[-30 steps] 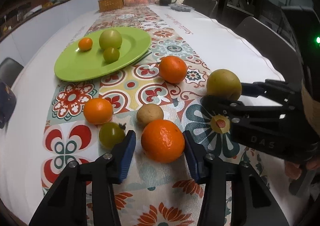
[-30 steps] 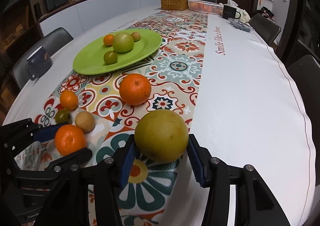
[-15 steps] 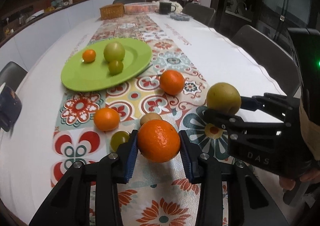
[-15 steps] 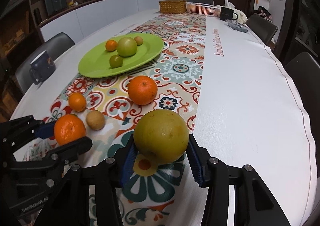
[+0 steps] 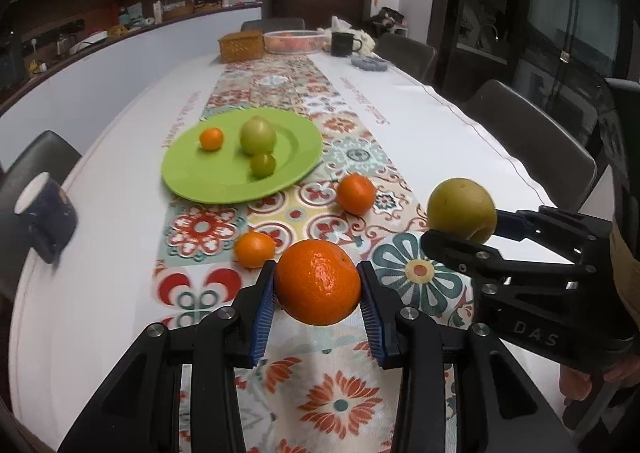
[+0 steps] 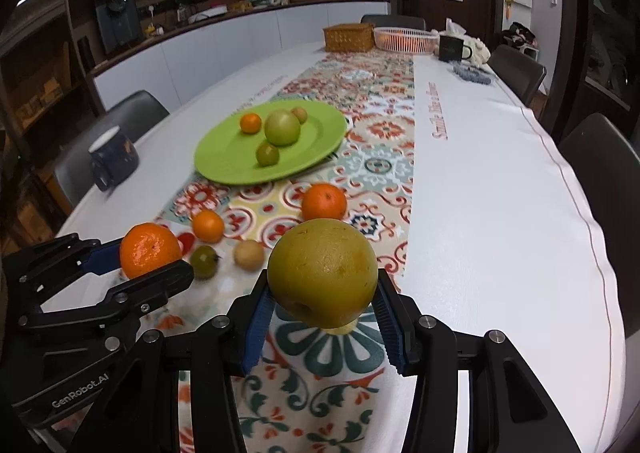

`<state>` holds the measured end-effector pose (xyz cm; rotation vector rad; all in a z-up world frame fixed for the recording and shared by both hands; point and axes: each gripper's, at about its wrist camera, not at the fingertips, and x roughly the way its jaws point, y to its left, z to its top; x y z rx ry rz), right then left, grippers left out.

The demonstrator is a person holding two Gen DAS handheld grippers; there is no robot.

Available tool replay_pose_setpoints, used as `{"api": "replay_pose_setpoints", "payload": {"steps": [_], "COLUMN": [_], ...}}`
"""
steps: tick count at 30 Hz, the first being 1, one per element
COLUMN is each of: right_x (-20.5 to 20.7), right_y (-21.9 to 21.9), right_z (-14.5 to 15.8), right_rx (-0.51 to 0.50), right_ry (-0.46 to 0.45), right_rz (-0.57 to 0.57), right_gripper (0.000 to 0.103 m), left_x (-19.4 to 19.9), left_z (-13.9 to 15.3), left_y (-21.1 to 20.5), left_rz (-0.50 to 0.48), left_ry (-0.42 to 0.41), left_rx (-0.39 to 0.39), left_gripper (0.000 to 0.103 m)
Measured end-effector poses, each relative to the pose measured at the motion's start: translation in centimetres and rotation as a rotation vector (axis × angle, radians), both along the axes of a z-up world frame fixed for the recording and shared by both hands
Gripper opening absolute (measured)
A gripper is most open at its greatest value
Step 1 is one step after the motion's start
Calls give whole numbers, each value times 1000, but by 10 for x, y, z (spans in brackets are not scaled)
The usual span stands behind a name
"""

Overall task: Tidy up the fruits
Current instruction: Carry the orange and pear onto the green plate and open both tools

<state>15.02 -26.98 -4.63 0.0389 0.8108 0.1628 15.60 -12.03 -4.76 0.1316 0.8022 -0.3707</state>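
Glossy dimpled orange [image 5: 318,287], matt speckled pear [image 6: 323,272], smooth shiny green plate [image 5: 192,181], woven basket [image 6: 347,37].

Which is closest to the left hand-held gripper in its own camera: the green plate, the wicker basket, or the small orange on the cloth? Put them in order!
1. Small orange, on the cloth just past the left hand-held gripper.
2. Green plate, mid-table.
3. Wicker basket, far end.

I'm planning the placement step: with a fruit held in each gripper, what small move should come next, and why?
Probably carry both forward toward the green plate. The left gripper clamps an orange, the right gripper a yellow-green fruit, both clear of the table; the plate's near side is bare.
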Motion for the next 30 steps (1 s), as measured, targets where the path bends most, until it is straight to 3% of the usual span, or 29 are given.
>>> {"api": "replay_pose_setpoints", "payload": {"steps": [9,19,30], "right_x": [-2,27,73], "right_y": [21,48,79], "right_z": [37,68,72], "right_rx": [-1,-3,-15], "right_ry": [-78,-121,-103], "right_rz": [23,59,106], "right_gripper": [49,49,49], "left_x": [0,22,71], "left_z": [29,58,68], "left_y": [28,51,74], "left_rz": [49,58,45], "left_ry": [-54,-126,-142], "left_rx": [7,40,57], "left_gripper": [39,39,39]}}
